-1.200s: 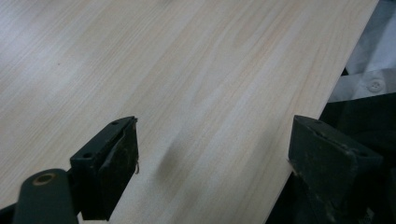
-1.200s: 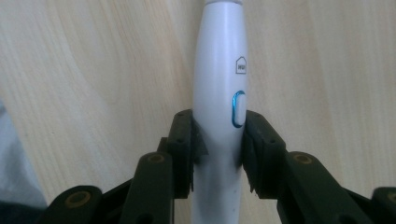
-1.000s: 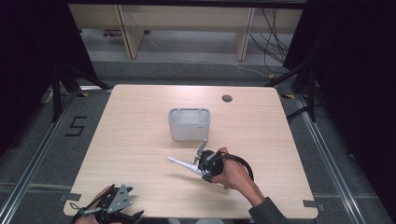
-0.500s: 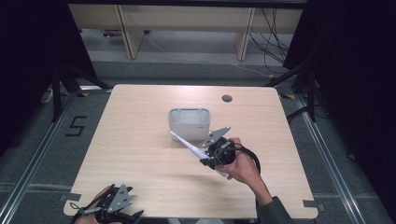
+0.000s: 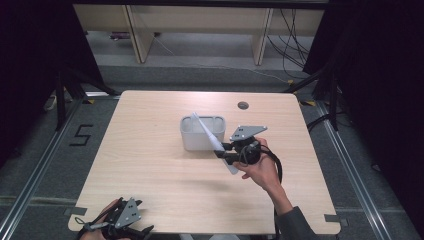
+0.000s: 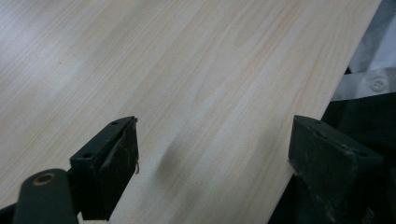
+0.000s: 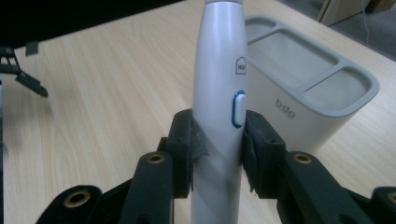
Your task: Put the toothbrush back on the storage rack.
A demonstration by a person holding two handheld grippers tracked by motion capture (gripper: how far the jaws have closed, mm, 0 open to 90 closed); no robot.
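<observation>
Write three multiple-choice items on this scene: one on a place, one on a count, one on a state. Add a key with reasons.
1. Where is the left gripper?
A. Over the table's near left corner
B. Inside the holder
C. Beside the cable hole

2. How many compartments does the grey holder show in the right gripper view?
A. One
B. Three
C. Five

3. How is the right gripper?
A. Open, holding nothing
B. Shut on the white electric toothbrush
C. Shut on the holder's rim

Key: 1 A, the high view shows it there. 2 B, three openings show. 3 B, both jaws press the handle.
</observation>
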